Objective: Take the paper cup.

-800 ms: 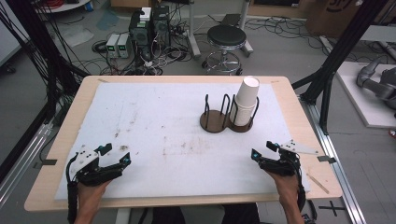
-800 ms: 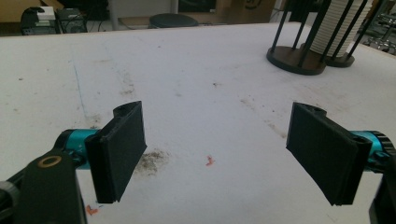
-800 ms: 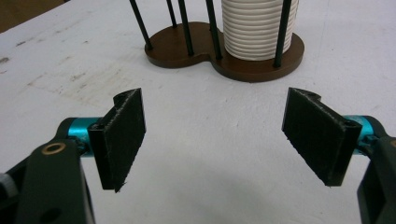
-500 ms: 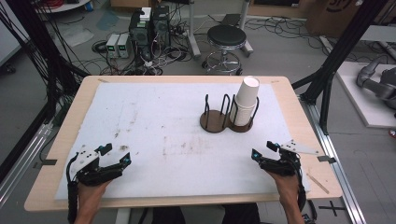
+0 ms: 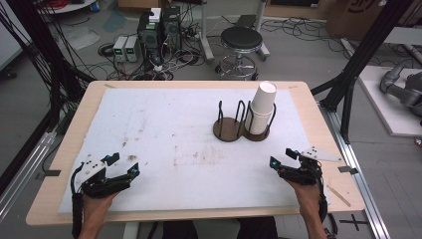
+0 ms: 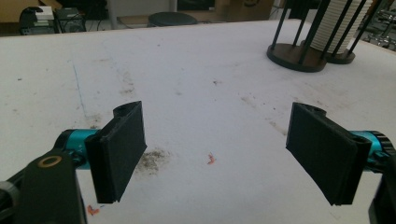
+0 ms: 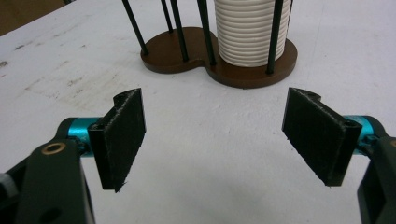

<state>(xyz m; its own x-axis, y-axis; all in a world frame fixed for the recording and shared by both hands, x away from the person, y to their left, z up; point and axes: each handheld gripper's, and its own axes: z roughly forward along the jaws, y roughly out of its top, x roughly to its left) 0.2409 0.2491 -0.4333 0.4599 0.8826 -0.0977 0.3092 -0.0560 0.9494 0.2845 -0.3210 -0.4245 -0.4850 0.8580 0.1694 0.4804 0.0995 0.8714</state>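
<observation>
A stack of white paper cups (image 5: 261,109) stands upside down in the right bay of a dark two-bay cup holder (image 5: 228,129) at the table's right middle; its left bay is empty. My left gripper (image 5: 123,165) rests open near the front left of the white mat, nothing between its pads (image 6: 119,151). My right gripper (image 5: 284,158) is open at the front right, aimed at the cup stack (image 7: 250,31) and the holder's brown base (image 7: 166,53), well short of both. In the left gripper view the holder (image 6: 295,52) sits far off at the upper right.
A stained white mat (image 5: 169,134) covers the wooden table (image 5: 74,124). Beyond the far edge stand a black stool (image 5: 241,40) and electronics with cables (image 5: 149,35) on the floor. Black frame posts (image 5: 363,55) rise at the right.
</observation>
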